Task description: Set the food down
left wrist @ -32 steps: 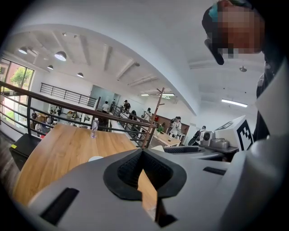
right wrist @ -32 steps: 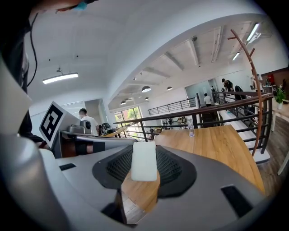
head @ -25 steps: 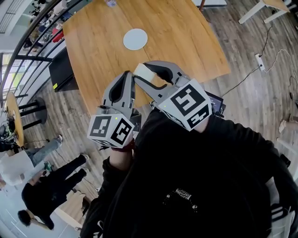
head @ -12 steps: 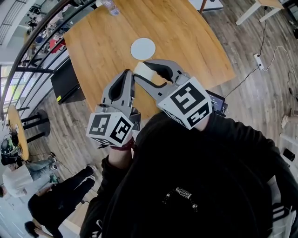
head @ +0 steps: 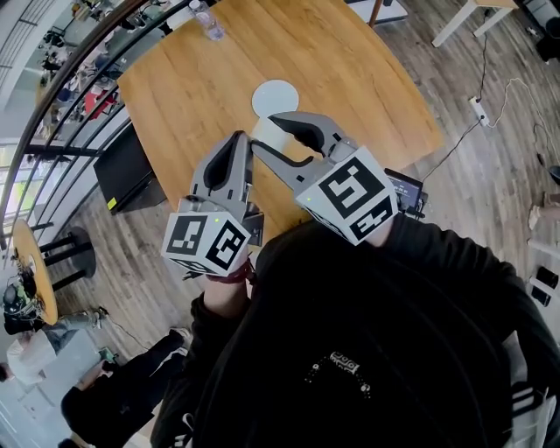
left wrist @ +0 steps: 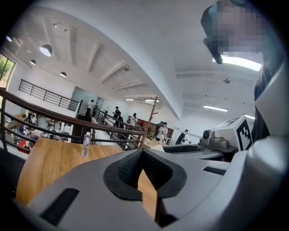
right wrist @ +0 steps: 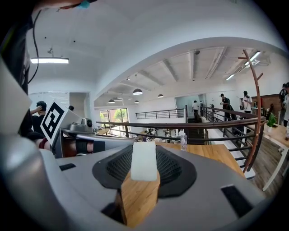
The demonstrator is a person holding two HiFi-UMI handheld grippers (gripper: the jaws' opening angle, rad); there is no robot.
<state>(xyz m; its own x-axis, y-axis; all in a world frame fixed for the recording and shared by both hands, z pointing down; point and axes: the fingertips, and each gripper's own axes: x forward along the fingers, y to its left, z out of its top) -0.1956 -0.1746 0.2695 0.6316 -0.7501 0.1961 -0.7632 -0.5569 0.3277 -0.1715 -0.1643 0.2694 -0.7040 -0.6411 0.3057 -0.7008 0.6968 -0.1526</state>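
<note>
Head view. The right gripper (head: 267, 131) is clamped on a pale, flat-sided piece of food (head: 272, 138), held at chest height above the wooden table (head: 192, 79). A bare white plate (head: 282, 90) lies on the table just past the jaw tips, well below them. The left gripper (head: 238, 144) sits close beside the right one with its jaws together and nothing in them. A water bottle (head: 205, 17) stands at the far table edge, well apart.

Left gripper view. The left gripper's (left wrist: 141, 154) jaws meet at the tips, and only a sliver of table shows behind them. The bottle (left wrist: 85, 144) is far off.

Right gripper view. The food (right wrist: 143, 161) stands upright between the ribbed pads of the right gripper (right wrist: 143, 155), which grip it by its two broad faces. Tabletop (right wrist: 212, 153) lies beyond.

Risks, as I judge them:
- Letting go from this height drops the piece. It would likely bounce or land off the plate.
- The food looks soft, so a harder squeeze could crush it and a slacker one could let it slide out.
- The plate is light and unanchored, so a jaw touching its rim could skid it.
- The two grippers are close, and the left could knock the right on the way down.
</note>
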